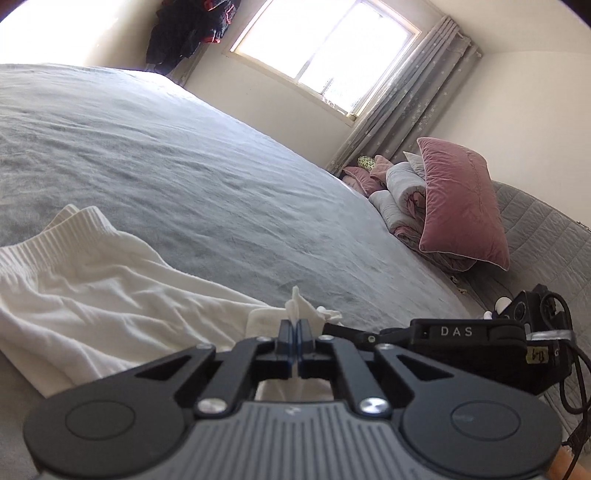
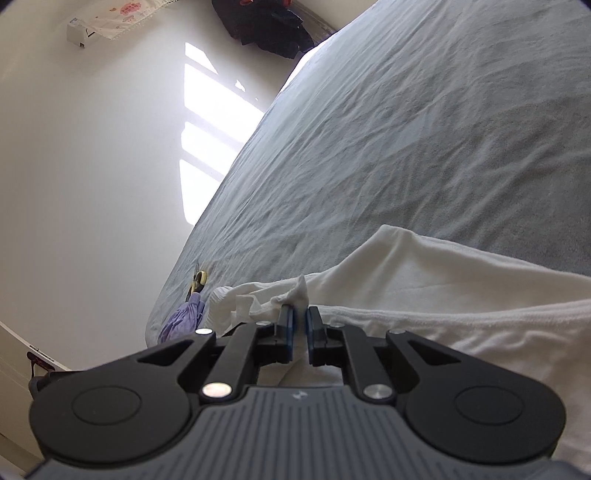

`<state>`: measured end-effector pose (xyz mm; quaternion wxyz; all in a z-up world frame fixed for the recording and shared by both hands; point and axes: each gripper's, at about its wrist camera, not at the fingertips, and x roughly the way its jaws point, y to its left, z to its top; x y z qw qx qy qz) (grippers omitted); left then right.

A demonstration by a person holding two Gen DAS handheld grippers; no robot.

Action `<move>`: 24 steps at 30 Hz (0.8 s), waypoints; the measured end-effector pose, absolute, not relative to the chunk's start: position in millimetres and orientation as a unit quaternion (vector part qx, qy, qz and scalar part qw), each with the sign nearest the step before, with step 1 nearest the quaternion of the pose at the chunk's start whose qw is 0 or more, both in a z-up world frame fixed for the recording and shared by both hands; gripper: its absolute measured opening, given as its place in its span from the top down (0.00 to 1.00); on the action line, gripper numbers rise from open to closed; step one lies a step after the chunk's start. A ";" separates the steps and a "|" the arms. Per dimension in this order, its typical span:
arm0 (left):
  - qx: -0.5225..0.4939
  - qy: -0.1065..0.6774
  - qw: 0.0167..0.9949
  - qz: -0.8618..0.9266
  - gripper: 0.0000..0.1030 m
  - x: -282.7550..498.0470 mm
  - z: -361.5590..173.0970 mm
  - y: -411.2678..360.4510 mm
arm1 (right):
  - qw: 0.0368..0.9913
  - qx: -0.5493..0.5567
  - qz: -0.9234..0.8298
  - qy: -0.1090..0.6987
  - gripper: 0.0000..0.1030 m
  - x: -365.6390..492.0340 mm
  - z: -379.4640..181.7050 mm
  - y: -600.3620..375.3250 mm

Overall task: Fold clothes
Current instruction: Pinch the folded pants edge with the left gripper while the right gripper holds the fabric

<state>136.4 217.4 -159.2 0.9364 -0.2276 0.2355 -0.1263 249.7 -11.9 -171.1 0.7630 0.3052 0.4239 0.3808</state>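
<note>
Grey bed (image 1: 192, 173) under white garment (image 1: 92, 291), pink pillow (image 1: 461, 206)

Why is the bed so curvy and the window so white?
Left wrist view: the fisheye lens bends the bed edge, and the window is blown out by daylight, glare washing the top left corner. Right wrist view: sun throws bright window-shaped patches on the wall, and the bed curves again.

A bedroom in a home is being shown; a wide bed (image 1: 166, 155) under a grey cover is taking up most of the view; pink pillows (image 1: 461, 206) and rolled quilts (image 1: 400, 195) are being kept at its head; daylight is being let in through a curtained window (image 1: 325, 51); dark clothes (image 1: 188, 29) are being hung in the corner.
</note>
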 end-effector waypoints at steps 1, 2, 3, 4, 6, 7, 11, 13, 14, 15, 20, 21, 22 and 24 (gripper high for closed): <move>-0.210 0.235 0.940 -0.133 0.98 132.8 -158.6 211.8 | 0.759 0.312 0.380 0.427 0.83 250.0 -172.0 -13.1; -0.191 0.236 0.943 -0.139 0.98 129.5 -158.2 206.2 | 0.752 0.321 0.381 0.431 0.83 250.5 -173.4 -15.4; -0.167 0.238 0.946 -0.142 0.98 126.1 -158.1 198.7 | 0.744 0.334 0.382 0.435 0.83 251.2 -175.4 -18.1; -0.144 0.239 0.949 -0.145 0.98 122.7 -158.8 192.6 | 0.734 0.352 0.381 0.439 0.82 252.2 -178.1 -21.6; -0.107 0.238 0.954 -0.150 0.98 117.0 -160.3 181.6 | 0.713 0.390 0.378 0.444 0.65 254.1 -183.3 -29.4; -0.089 0.237 0.955 -0.152 0.98 114.1 -161.0 176.0 | 0.705 0.407 0.376 0.443 0.58 254.6 -185.0 -33.4; -0.043 0.224 0.962 -0.152 0.98 105.8 -161.6 161.4 | 0.707 0.407 0.373 0.442 0.55 253.3 -182.8 -37.2; -0.031 0.215 0.964 -0.151 0.98 100.3 -161.0 157.0 | 0.722 0.383 0.371 0.441 0.55 251.2 -177.7 -35.5; -0.027 0.211 0.966 -0.150 0.98 98.0 -161.0 155.7 | 0.729 0.371 0.370 0.440 0.55 250.2 -175.1 -34.7; -0.024 0.207 0.967 -0.149 0.98 96.2 -160.8 154.9 | 0.738 0.356 0.368 0.440 0.55 249.2 -172.9 -31.6; -0.026 0.191 0.973 -0.130 0.98 87.4 -160.8 158.2 | 0.776 0.282 0.358 0.436 0.90 246.0 -164.9 -10.3; -0.029 0.186 0.974 -0.123 0.98 85.4 -160.2 160.5 | 0.778 0.285 0.356 0.432 0.94 245.8 -163.8 -9.5; -0.038 0.179 0.977 -0.113 0.98 83.2 -158.9 163.7 | 0.779 0.291 0.354 0.427 0.95 245.4 -162.3 -9.6; -0.061 0.165 0.980 -0.091 0.98 79.2 -155.9 172.1 | 0.776 0.316 0.349 0.420 0.96 245.3 -159.8 -11.8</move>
